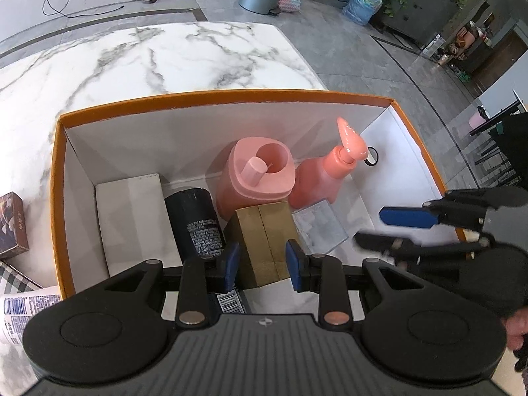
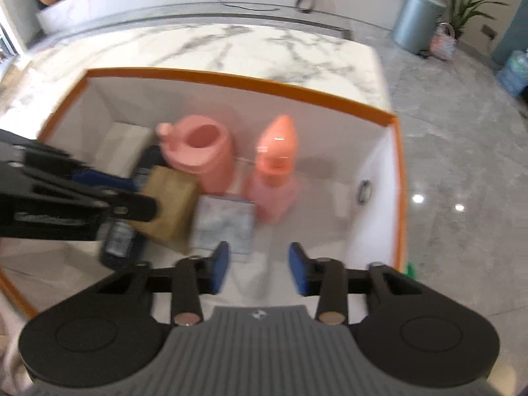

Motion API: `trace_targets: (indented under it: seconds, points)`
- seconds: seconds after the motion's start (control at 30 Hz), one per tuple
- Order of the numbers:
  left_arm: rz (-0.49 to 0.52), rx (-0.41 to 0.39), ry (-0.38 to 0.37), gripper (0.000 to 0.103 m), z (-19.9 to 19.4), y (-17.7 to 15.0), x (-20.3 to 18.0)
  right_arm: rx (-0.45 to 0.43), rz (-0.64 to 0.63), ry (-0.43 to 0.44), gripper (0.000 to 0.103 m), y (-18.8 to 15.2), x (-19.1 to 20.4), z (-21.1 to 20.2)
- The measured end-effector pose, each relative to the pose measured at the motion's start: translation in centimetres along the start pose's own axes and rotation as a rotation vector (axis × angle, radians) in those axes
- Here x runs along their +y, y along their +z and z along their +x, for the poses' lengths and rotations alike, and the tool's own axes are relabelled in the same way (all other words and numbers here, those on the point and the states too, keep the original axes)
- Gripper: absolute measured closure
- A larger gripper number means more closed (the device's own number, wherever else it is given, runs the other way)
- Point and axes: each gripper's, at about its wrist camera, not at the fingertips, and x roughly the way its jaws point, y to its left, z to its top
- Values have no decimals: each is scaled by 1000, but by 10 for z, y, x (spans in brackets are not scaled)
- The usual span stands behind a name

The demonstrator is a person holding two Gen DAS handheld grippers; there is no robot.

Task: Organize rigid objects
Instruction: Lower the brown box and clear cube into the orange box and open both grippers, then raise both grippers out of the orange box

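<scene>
Left wrist view: our left gripper (image 1: 263,265) clamps the gold box (image 1: 264,241) inside the carton (image 1: 231,96), while our right gripper (image 2: 258,269) hangs parted, empty.

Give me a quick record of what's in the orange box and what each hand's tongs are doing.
container: orange box with white inside, on a marble table
back row: pink jar, pink pump bottle
front row: white box, black can, gold box, clear case
left tongs: shut on gold box
right tongs: open, nothing between the pads, above the box floor
</scene>
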Motion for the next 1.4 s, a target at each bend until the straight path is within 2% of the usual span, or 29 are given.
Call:
trace_targets:
  seconds: [0.13,0.4,0.53,0.7,0.87,1.07,1.4]
  points:
    - [-10,-8,6,68,2,0,2,32,-11,-92,89,6,-8,14]
    - [-15,-18,3,71,7,3,4,37,-41,-161,89,26,-8,49]
    - [-13,-14,-8,71,9,7,6,42,-47,-184,92,35,-8,61]
    - [-12,-13,-13,71,11,9,7,62,-47,-139,95,40,-8,69]
    - [-17,-16,-14,71,11,10,9,40,-92,-123,100,45,5,73]
    - [-19,-16,-15,71,10,10,10,40,-93,-113,101,48,7,74]
    - [-18,-45,-16,71,-13,-2,5,34,-71,-185,98,35,11,43]
